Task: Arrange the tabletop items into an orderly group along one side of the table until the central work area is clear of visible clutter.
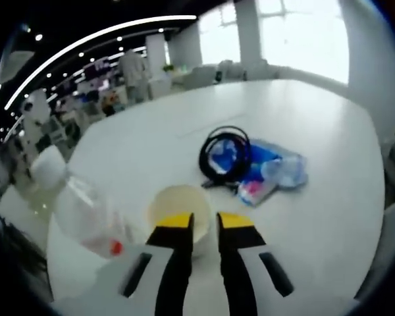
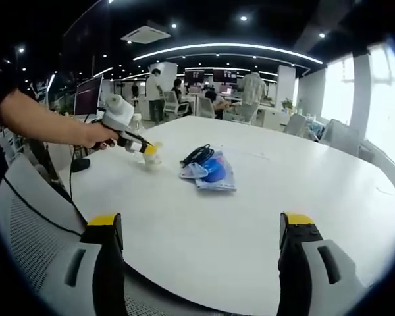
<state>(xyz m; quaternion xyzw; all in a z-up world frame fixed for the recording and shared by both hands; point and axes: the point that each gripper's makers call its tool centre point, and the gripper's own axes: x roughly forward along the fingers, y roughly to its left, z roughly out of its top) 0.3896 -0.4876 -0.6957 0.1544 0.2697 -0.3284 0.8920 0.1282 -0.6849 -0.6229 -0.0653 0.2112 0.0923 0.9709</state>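
A cream cup [image 1: 174, 205] stands on the round white table [image 1: 316, 118] right at my left gripper [image 1: 205, 220], whose yellow-tipped jaws are close together with the cup's near rim between them. Left of the cup, a clear plastic bottle [image 1: 85, 214] with an orange cap lies on its side. Beyond the cup, a black cable coil [image 1: 225, 153] rests on a blue plastic packet [image 1: 266, 168]. In the right gripper view, a hand holds the left gripper [image 2: 148, 149] at the cup [image 2: 152, 158], with the cable [image 2: 197, 155] and packet [image 2: 214, 173] to its right. My right gripper [image 2: 201, 227] stands wide open over the near table edge.
A grey mesh chair [image 2: 26, 224] stands by the table's near left edge, and white chairs [image 2: 342, 135] line the far side. People stand at desks in the background. The table [image 2: 303, 178] is bare to the right of the packet.
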